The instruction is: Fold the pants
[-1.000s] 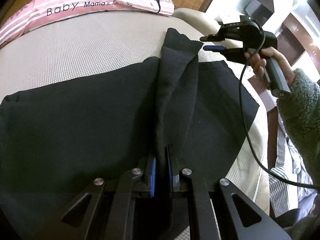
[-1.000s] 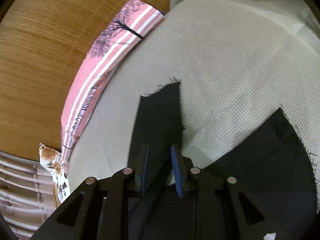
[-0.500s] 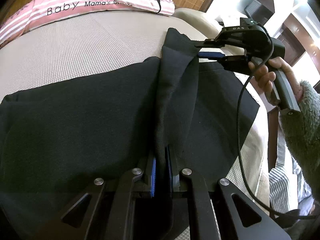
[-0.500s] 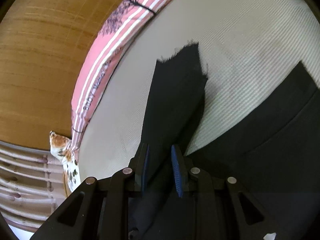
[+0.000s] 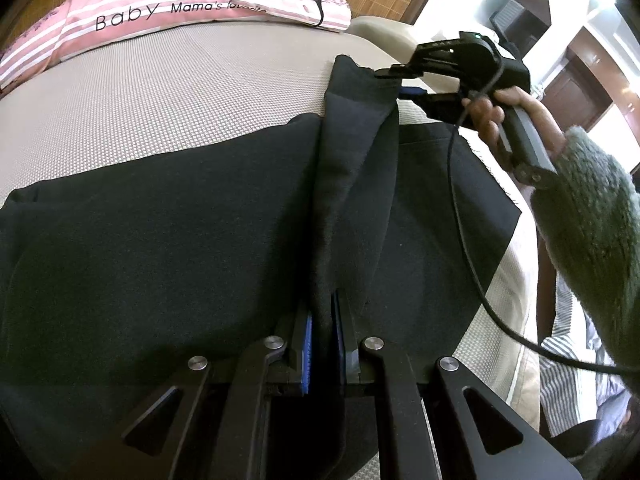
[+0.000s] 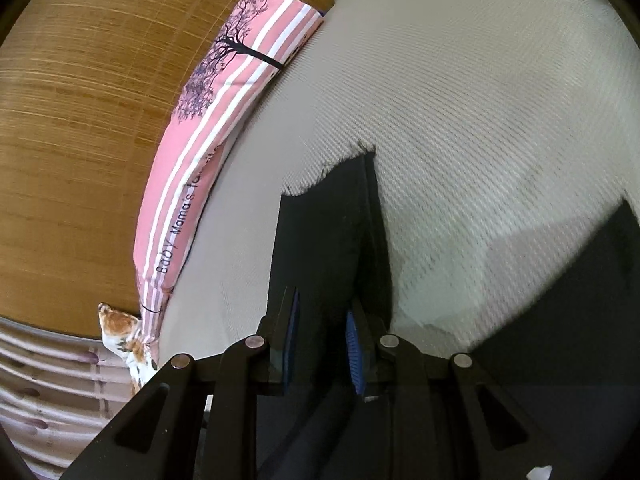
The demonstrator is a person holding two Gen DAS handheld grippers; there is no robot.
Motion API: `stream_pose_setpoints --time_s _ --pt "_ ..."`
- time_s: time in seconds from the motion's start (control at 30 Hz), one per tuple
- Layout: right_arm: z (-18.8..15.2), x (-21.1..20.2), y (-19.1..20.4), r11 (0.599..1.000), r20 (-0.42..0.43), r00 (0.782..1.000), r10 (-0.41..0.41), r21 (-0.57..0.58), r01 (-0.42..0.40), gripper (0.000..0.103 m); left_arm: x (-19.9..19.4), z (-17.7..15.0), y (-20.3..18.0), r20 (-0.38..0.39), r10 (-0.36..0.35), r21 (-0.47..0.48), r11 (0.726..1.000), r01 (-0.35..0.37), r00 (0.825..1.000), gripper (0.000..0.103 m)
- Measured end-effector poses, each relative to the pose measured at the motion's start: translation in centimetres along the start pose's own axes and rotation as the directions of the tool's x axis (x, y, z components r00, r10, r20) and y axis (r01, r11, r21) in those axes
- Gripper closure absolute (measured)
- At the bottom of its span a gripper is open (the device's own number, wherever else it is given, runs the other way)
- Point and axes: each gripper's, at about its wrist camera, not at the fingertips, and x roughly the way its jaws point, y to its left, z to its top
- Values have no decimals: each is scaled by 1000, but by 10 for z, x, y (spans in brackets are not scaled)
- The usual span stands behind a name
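1. At lower centre, the left gripper [image 5: 320, 344] pinches the black pants [image 5: 168, 248]; bare beige mattress [image 5: 180, 92] fills the upper left.
2. The right gripper [image 5: 394, 82], at the hem upper right, has closed in from half a second ago, fabric now between its jaws.

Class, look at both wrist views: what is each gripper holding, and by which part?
Both hold the black pants: the left gripper pinches the raised fold's near end, the right gripper its far frayed end.
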Motion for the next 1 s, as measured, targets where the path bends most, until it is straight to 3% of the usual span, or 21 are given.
stream_pose_setpoints --time_s 0.03,0.1,0.43,0.67,0.83,1.0 --pt "2 1 0 1000 -5 1000 -3 -3 3 93 0 0 0 -1 1 0 1000 -1 1000 93" --pt "4 -1 6 1000 0 1000 -12 -29 12 98 0 1 -1 -1 4 0 1000 -4 1000 93" --pt "-22 -103 19 993 132 991 31 -120 -15 99 0 2 -21 2 69 60 996 -69 998 93" --pt "-76 -172 -46 996 225 972 -74 -32 83 99 6 -6 -53 -4 94 199 976 -92 996 93" --pt "-110 -164 -111 981 179 967 -179 109 161 99 13 -13 -61 1 143 253 957 -138 990 93" --pt "-116 -169 -117 981 208 965 -160 141 132 99 10 -14 -64 0 155 274 950 -149 988 93"
